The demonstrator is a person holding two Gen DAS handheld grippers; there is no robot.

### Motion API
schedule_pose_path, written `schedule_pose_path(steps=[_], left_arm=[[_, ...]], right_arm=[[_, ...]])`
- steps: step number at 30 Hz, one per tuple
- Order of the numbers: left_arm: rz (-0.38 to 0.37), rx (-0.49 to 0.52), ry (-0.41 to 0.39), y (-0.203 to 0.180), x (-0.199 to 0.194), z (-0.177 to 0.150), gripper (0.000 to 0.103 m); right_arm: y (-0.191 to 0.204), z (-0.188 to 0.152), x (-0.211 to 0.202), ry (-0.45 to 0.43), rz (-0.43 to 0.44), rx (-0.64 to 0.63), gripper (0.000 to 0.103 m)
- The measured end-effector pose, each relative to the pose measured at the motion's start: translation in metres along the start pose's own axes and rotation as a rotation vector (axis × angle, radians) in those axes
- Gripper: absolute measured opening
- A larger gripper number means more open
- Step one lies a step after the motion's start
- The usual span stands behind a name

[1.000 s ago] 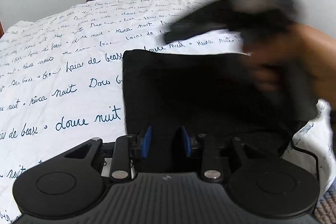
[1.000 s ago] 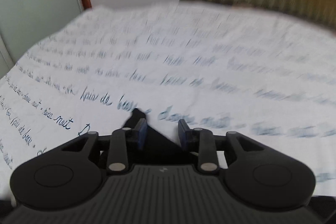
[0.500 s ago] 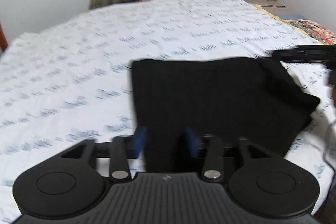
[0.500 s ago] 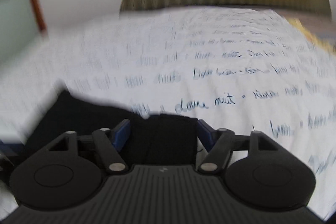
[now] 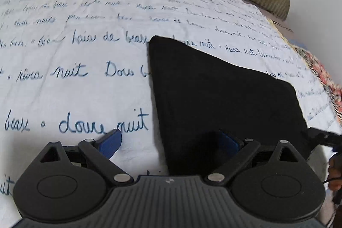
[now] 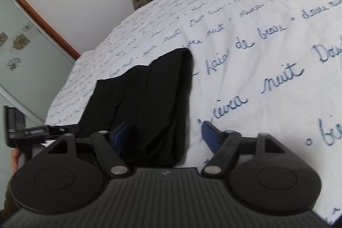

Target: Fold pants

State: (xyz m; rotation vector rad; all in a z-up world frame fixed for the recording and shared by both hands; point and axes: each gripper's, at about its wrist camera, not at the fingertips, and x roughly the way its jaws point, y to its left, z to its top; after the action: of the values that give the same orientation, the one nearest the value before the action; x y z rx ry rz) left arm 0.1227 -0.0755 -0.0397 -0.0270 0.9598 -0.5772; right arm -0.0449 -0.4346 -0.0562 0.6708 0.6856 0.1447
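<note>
Pants: the black, soft-cloth pants [image 5: 224, 104] lie folded into a compact, roughly square stack on the white bedsheet printed with blue handwriting [image 5: 74, 89], near the edge of the bed closest to both cameras.
Layers: the right wrist view shows several stacked folds [image 6: 149, 99] along one side, with dark seams running between them; the top face looks flat and smooth.
Left gripper: the left gripper [image 5: 171, 142] has its jaws far apart and opening; one blue pad is over the sheet, the other over the cloth, so the stack's edge sits between them without being pressed.
Right gripper: the right gripper [image 6: 166, 136] has its jaws also opening, straddling the opposite edge of the stack, neither pad pressing on it.
Handling: the pants look light, limp and non-slippery; the matte cloth should grip well but sag and unfold if lifted by one layer only.
Where to hold: probably pinch through all layers at a folded edge or corner, one gripper per side, so the stack stays together.
Risk: catching the bedsheet along with the cloth seems likely, since both are thin.
Progress: folding looks nearly or fully complete.
</note>
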Motion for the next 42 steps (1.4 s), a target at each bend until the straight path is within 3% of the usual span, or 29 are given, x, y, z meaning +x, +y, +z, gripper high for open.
schedule_pose_path(steps=[4, 9, 11, 13, 14, 15, 18, 20, 28, 34, 36, 37, 39, 40, 41, 42], left_arm=[[-0.016, 0.052, -0.014, -0.01, 0.011, -0.002, 0.103], [-0.056, 0.012, -0.049, -0.018, 0.016, 0.0, 0.102], [-0.13, 0.025, -0.032, -0.024, 0.018, 0.002, 0.1], [-0.048, 0.044, -0.049, -0.033, 0.018, 0.0, 0.069], [-0.01, 0.067, -0.056, -0.035, 0.017, 0.0, 0.049], [-0.019, 0.067, -0.063, -0.034, 0.014, 0.0, 0.038], [-0.045, 0.027, -0.089, -0.023, 0.003, 0.002, 0.019], [-0.066, 0.007, -0.108, -0.017, -0.004, 0.002, 0.016], [-0.006, 0.004, -0.171, -0.001, -0.032, -0.003, 0.014], [0.133, 0.019, -0.265, 0.024, -0.064, 0.004, 0.014], [0.128, 0.01, -0.236, 0.035, -0.063, 0.01, 0.015], [0.12, 0.004, -0.184, 0.04, -0.057, 0.012, 0.016], [0.134, -0.028, -0.071, 0.046, -0.041, 0.011, 0.021], [0.149, -0.018, -0.055, 0.048, -0.036, 0.007, 0.025], [0.165, -0.012, -0.065, 0.05, -0.036, 0.004, 0.033], [0.181, -0.012, -0.08, 0.051, -0.039, 0.0, 0.049]], right_arm=[[0.002, -0.002, 0.008, 0.039, 0.107, 0.016, 0.082], [0.01, -0.001, 0.021, 0.042, 0.123, 0.022, 0.083], [0.013, 0.001, 0.024, 0.04, 0.127, 0.025, 0.07], [0.015, 0.001, 0.032, 0.05, 0.098, 0.028, 0.04], [0.014, 0.001, 0.033, 0.048, 0.092, 0.035, 0.037], [0.013, 0.0, 0.032, 0.043, 0.093, 0.042, 0.033], [0.018, -0.004, 0.03, 0.02, 0.083, 0.041, 0.028], [0.023, -0.006, 0.029, 0.008, 0.062, 0.027, 0.026], [0.061, -0.005, 0.034, -0.032, 0.076, -0.016, 0.024], [0.097, -0.006, 0.062, -0.029, 0.127, -0.061, 0.023], [0.114, -0.008, 0.072, -0.03, 0.106, -0.116, 0.023], [0.122, -0.009, 0.077, -0.031, 0.073, -0.154, 0.023], [0.132, -0.012, 0.087, -0.007, -0.014, -0.205, 0.024], [0.133, -0.015, 0.09, 0.011, -0.056, -0.231, 0.03], [0.134, -0.018, 0.091, 0.026, -0.081, -0.246, 0.034], [0.132, -0.022, 0.088, 0.039, -0.095, -0.248, 0.039]])
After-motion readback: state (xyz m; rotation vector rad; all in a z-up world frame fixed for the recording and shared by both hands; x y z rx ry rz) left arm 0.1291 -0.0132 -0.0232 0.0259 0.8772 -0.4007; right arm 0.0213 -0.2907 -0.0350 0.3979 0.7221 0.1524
